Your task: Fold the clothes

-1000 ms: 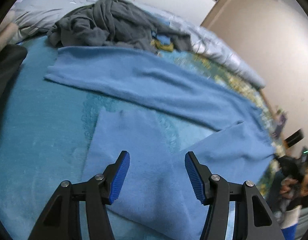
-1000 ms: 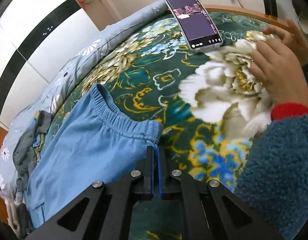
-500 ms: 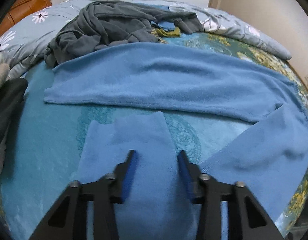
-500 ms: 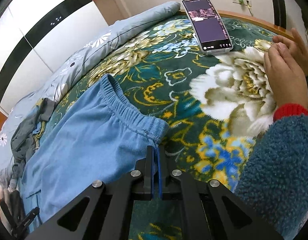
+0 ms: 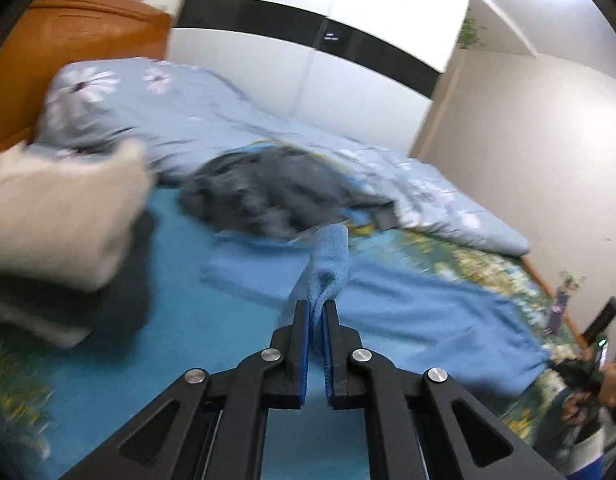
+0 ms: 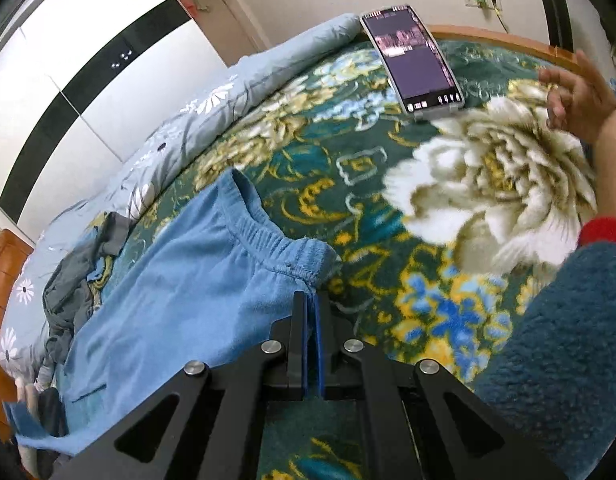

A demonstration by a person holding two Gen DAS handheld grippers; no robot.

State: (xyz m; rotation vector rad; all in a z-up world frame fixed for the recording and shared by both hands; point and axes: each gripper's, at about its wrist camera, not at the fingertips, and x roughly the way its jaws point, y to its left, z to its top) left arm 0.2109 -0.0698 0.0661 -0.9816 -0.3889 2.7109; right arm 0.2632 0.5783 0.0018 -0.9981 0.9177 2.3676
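On the bed, both grippers pinch blue trousers: left gripper a leg end, right gripper the waistband.

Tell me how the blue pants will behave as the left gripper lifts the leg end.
Probably floppy: the blue pants bunch and droop where the left gripper pinches the leg. Likely light, since a thin pinch holds it up. The fleecy fabric may drag on the blanket rather than slide.

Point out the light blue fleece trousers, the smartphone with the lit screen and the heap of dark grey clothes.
light blue fleece trousers point(image 6: 196, 280): right wrist view, flat fabric below the elastic waistband.
smartphone with the lit screen point(image 6: 415, 60): right wrist view, middle of the screen.
heap of dark grey clothes point(image 5: 276, 192): left wrist view, centre of the blurred pile.
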